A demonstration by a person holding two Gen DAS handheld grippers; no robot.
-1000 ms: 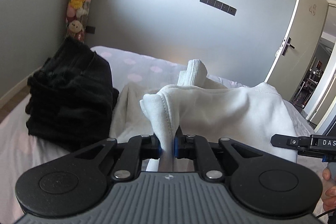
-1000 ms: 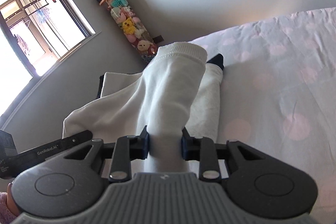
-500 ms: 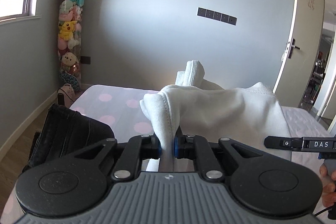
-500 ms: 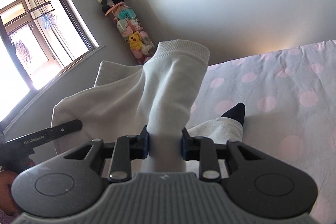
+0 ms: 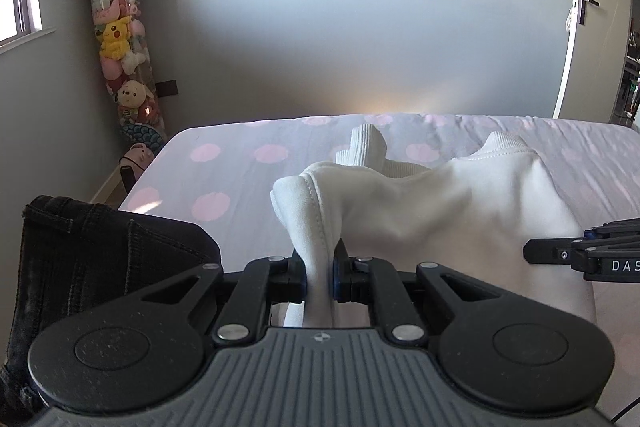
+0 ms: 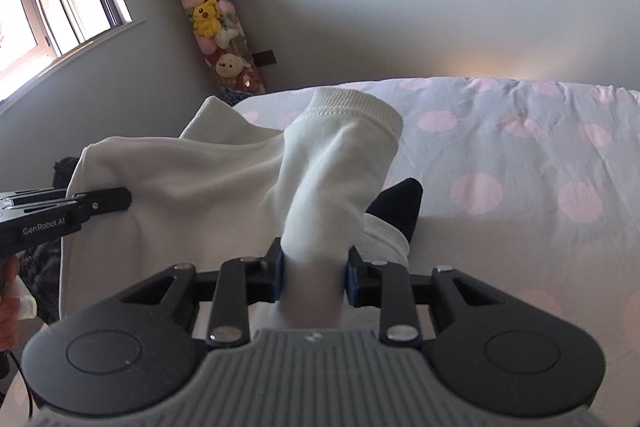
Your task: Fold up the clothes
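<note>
A white sweatshirt (image 5: 448, 203) hangs lifted between both grippers over the bed. My left gripper (image 5: 320, 273) is shut on one bunched edge of it. My right gripper (image 6: 314, 277) is shut on the other side, near a ribbed cuff (image 6: 360, 107); the sweatshirt (image 6: 192, 195) spreads to the left in that view. Each gripper shows at the side of the other's view: the right one (image 5: 584, 259), the left one (image 6: 68, 205). A dark navy piece (image 6: 400, 199) pokes out under the white cloth.
The bed (image 5: 240, 163) has a pale sheet with pink dots. A black folded garment (image 5: 96, 259) lies at its left. A tall tube of plush toys (image 5: 116, 39) stands in the corner by the window. A door (image 5: 596, 11) is at the right.
Both grippers have lifted the sweatshirt higher off the bed and tilted up, so the wall and far bed edge show more. The grips are unchanged.
</note>
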